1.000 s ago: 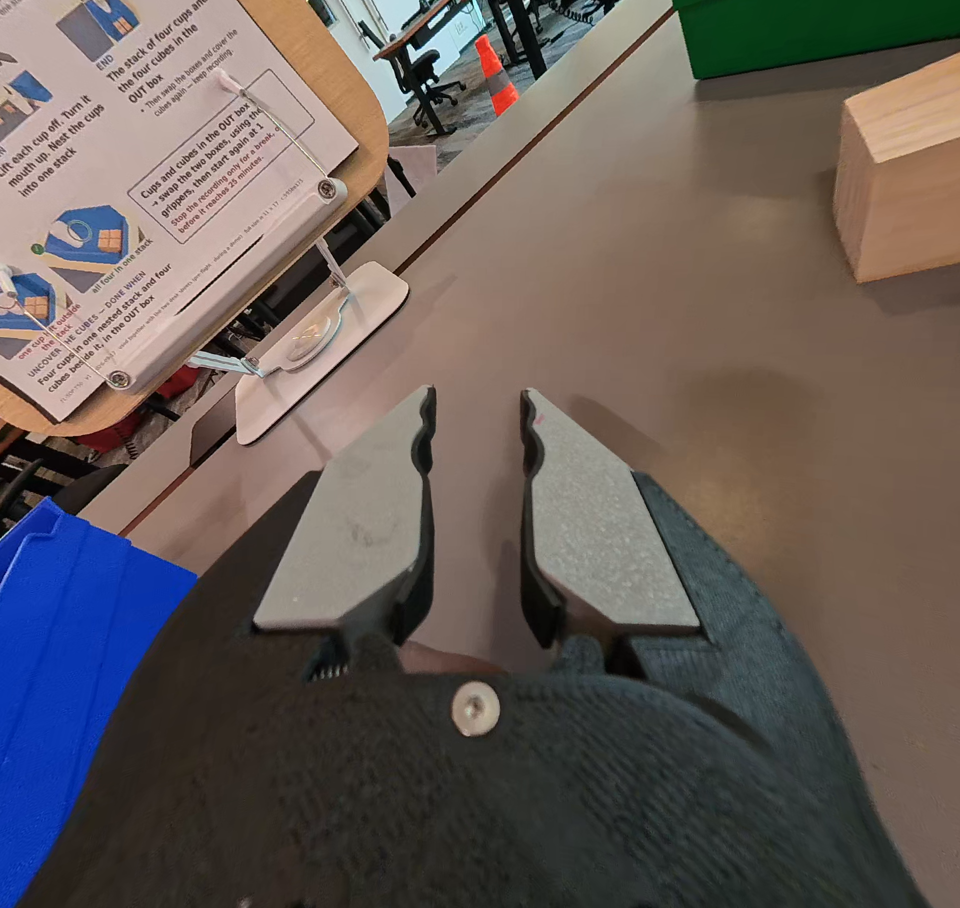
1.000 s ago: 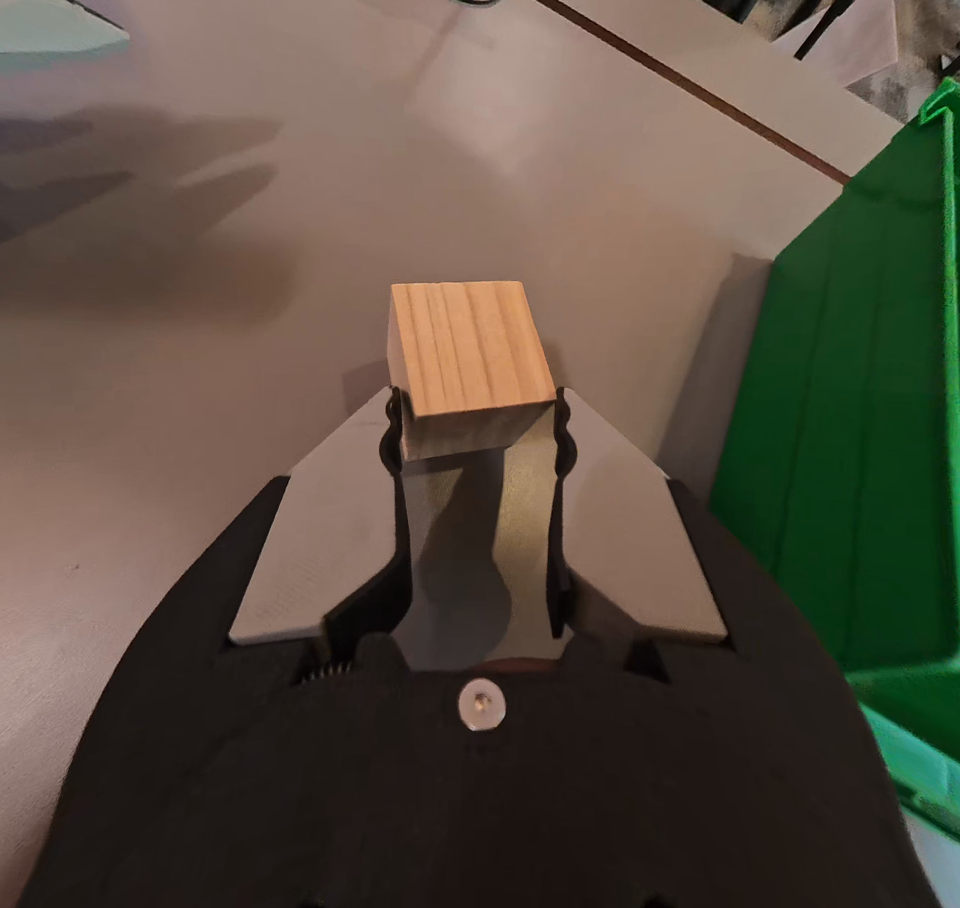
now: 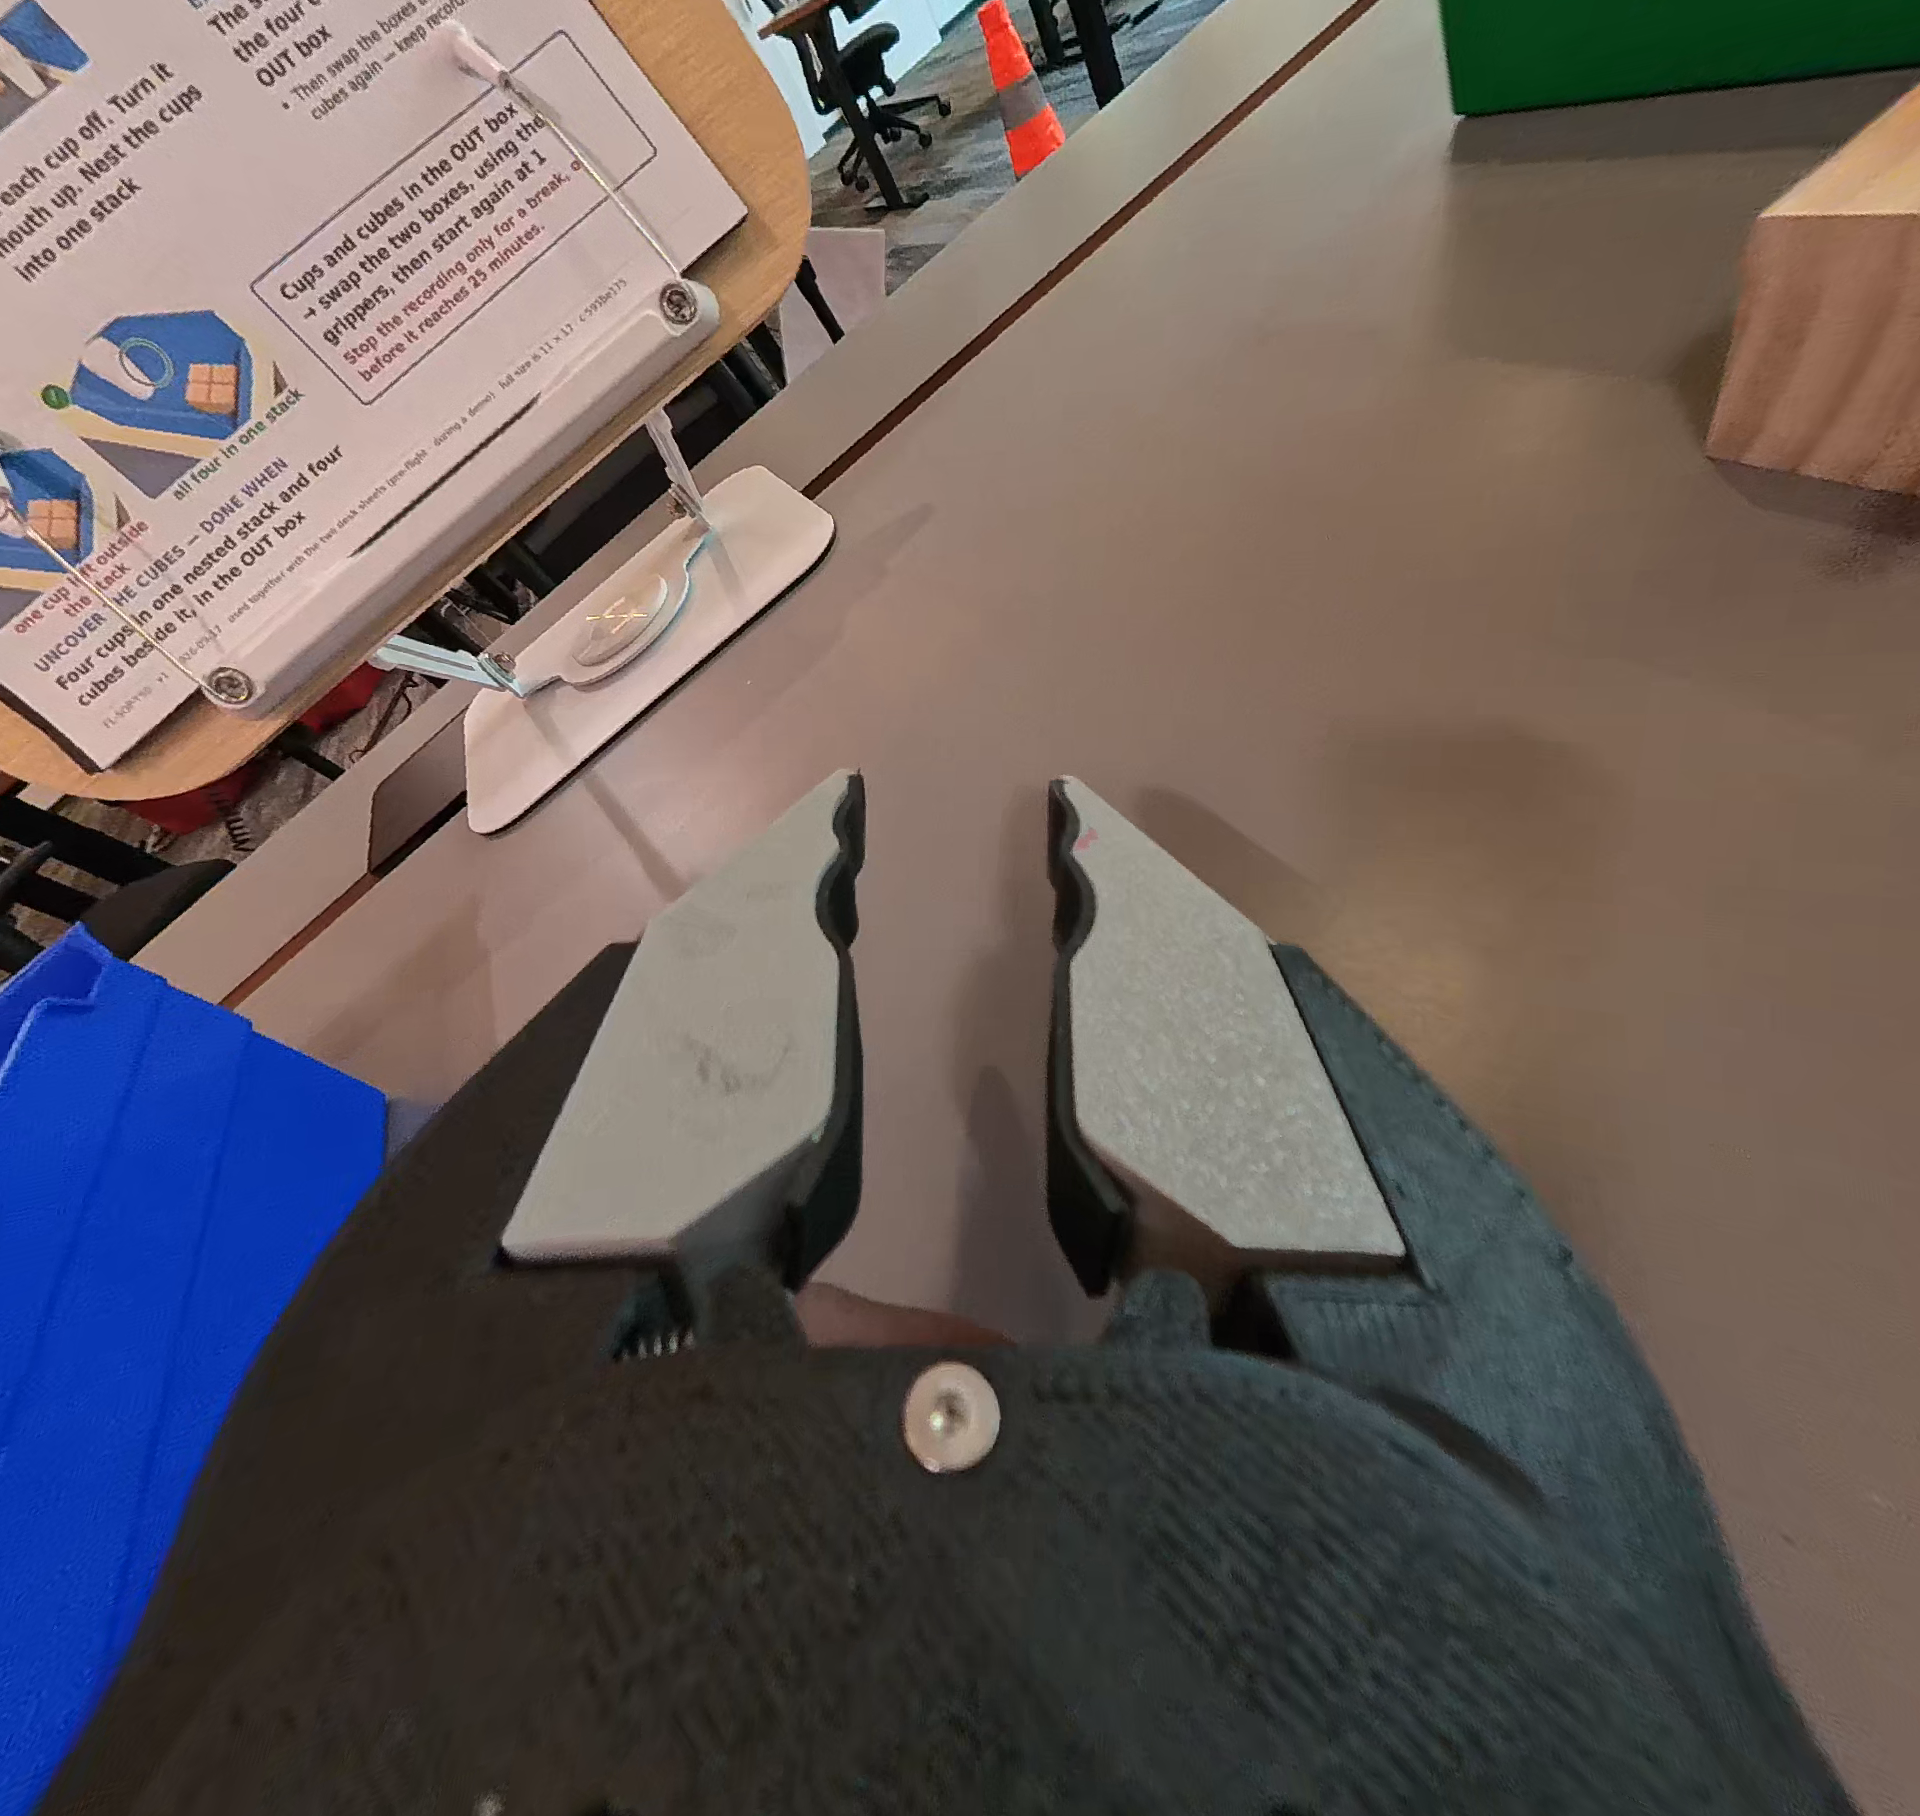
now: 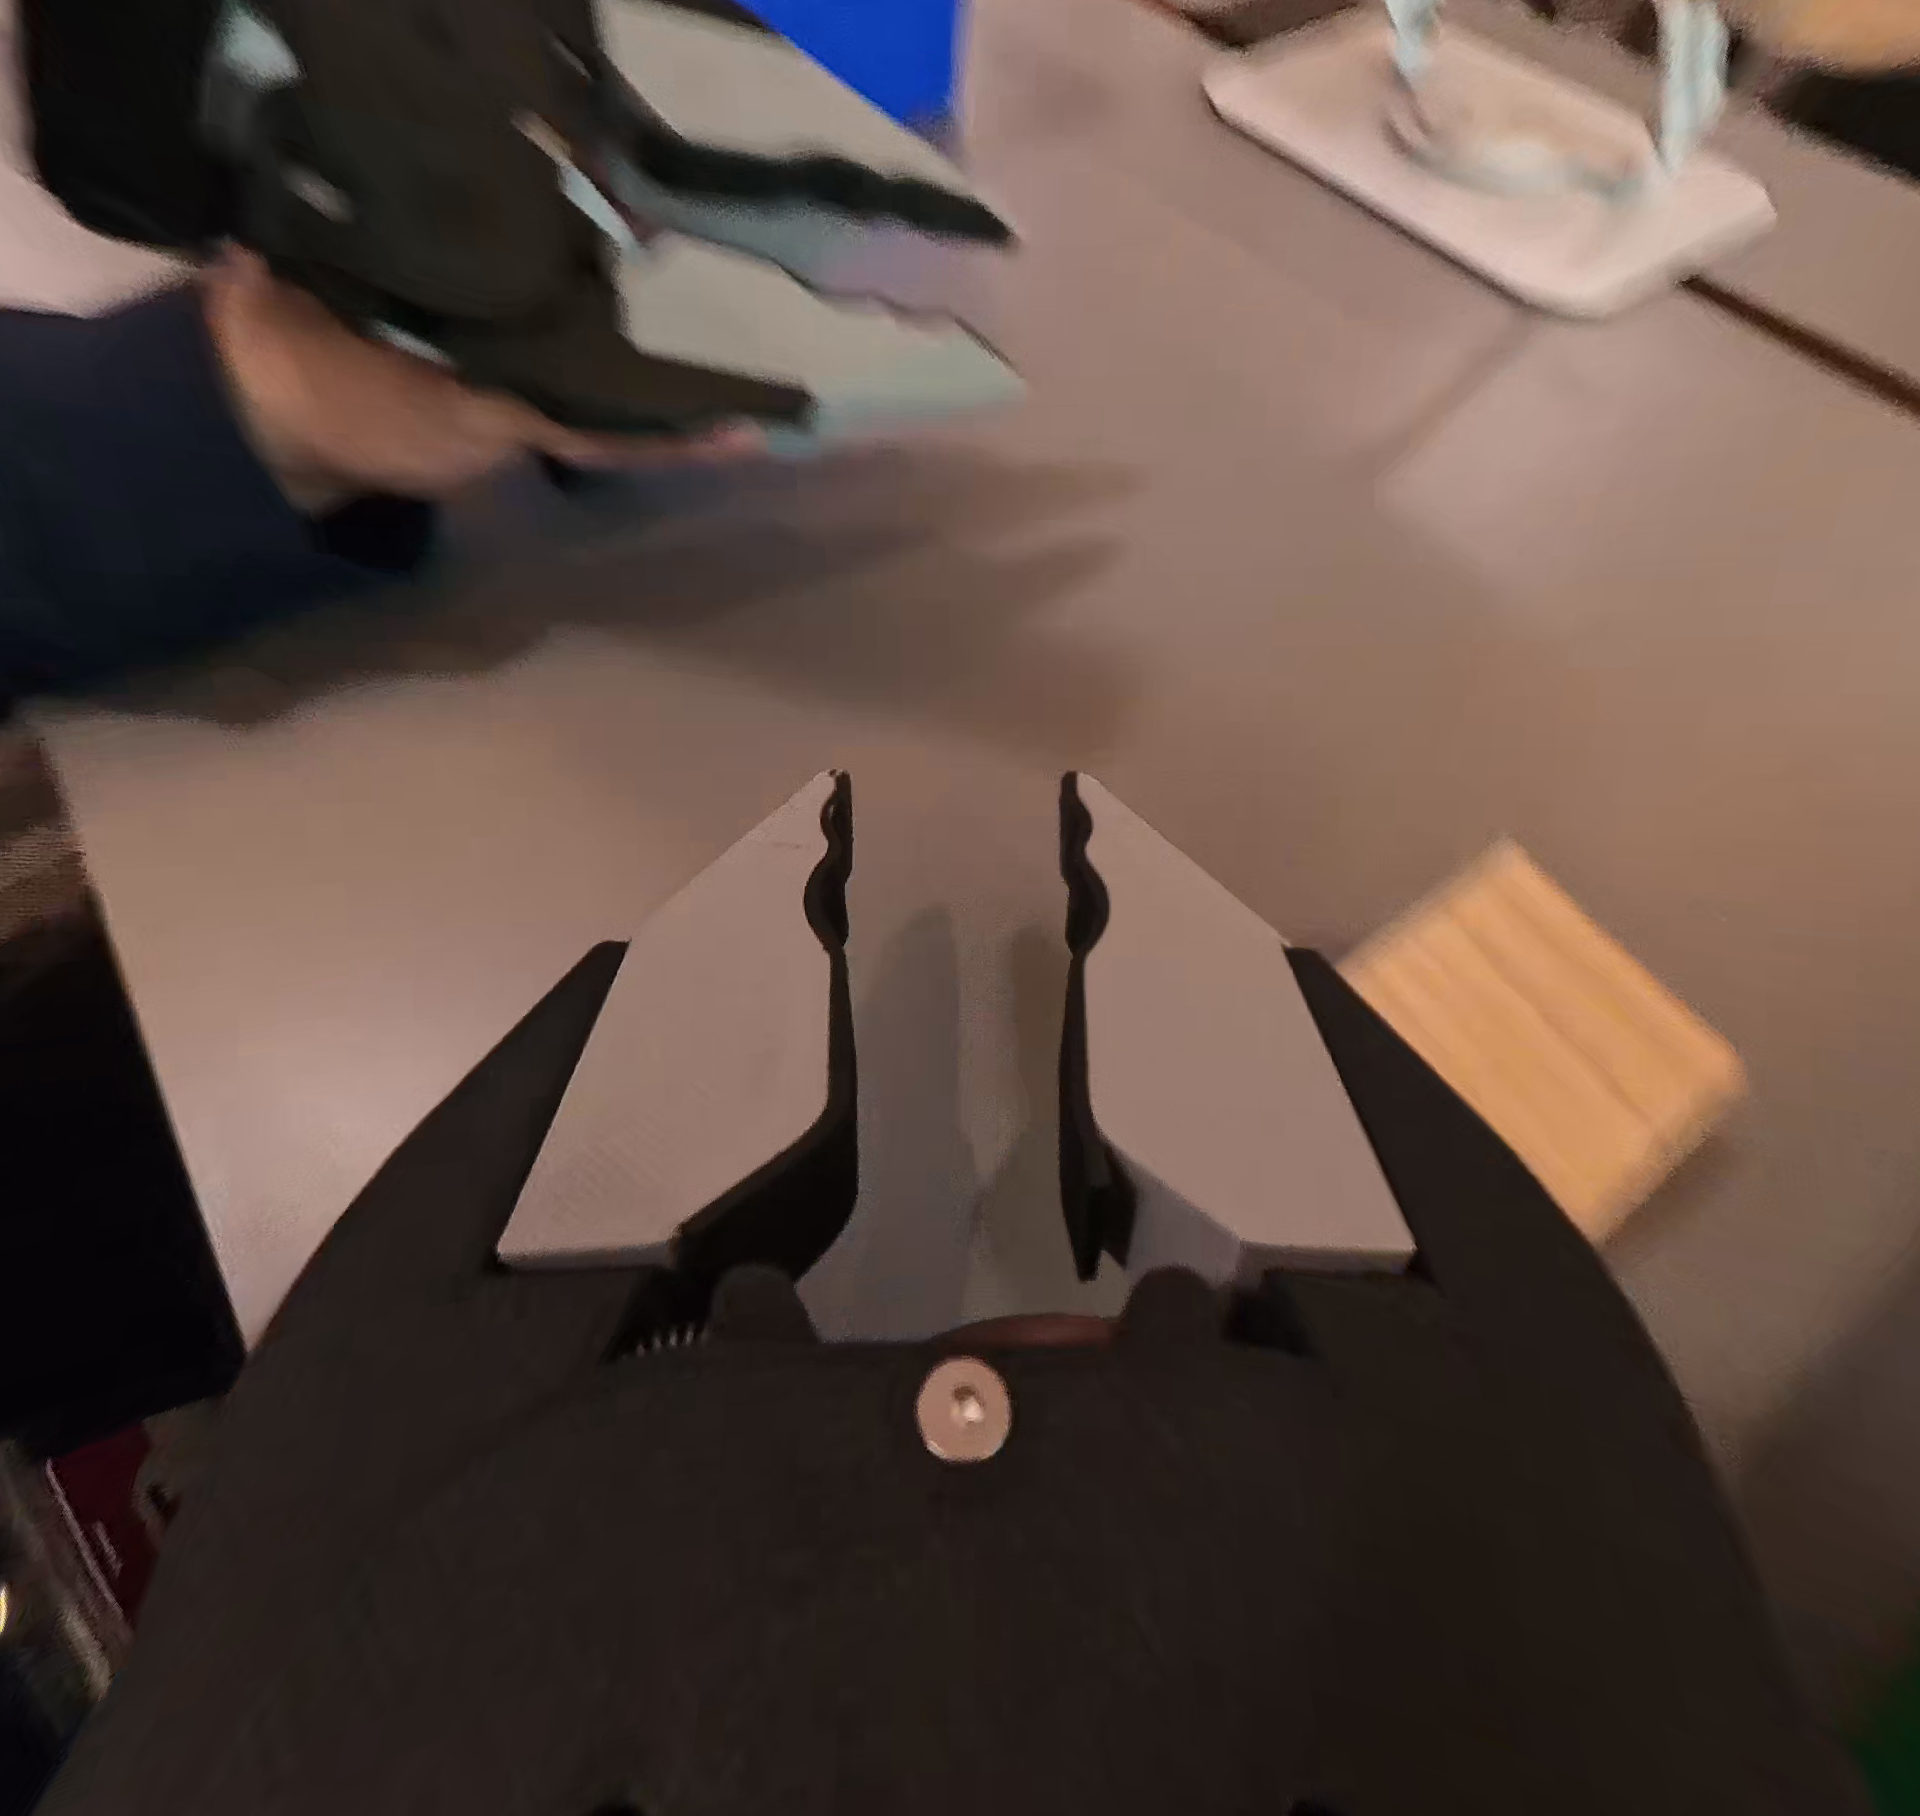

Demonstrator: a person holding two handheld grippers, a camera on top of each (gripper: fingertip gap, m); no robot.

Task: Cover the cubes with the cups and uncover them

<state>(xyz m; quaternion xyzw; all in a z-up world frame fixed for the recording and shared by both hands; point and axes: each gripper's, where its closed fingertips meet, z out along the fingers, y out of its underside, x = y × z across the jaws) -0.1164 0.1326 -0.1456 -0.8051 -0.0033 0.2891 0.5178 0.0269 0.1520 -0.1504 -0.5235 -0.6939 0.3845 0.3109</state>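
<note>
1. Two sets of tongs, both parted with only bare tabletop between the pads: the left tongs [image 3: 954, 790] and the right tongs [image 4: 956, 790] grip nothing.
2. One pale square wooden cube [image 4: 1538, 1049] lies on the grey-brown tabletop [image 3: 1351, 623], just right of the right tongs; it shows at the left view's right edge too [image 3: 1839, 312].
3. Judged by look, the cube is light, rigid and not fragile; its flat opposite side faces suit the pads, grain giving some friction.
4. No cups are in view.
5. Away from the cube sit a blue plastic bin [image 3: 156, 1247], a green plastic bin [image 3: 1662, 0] and a white-based document stand [image 3: 644, 623]; none blocks the cube.
</note>
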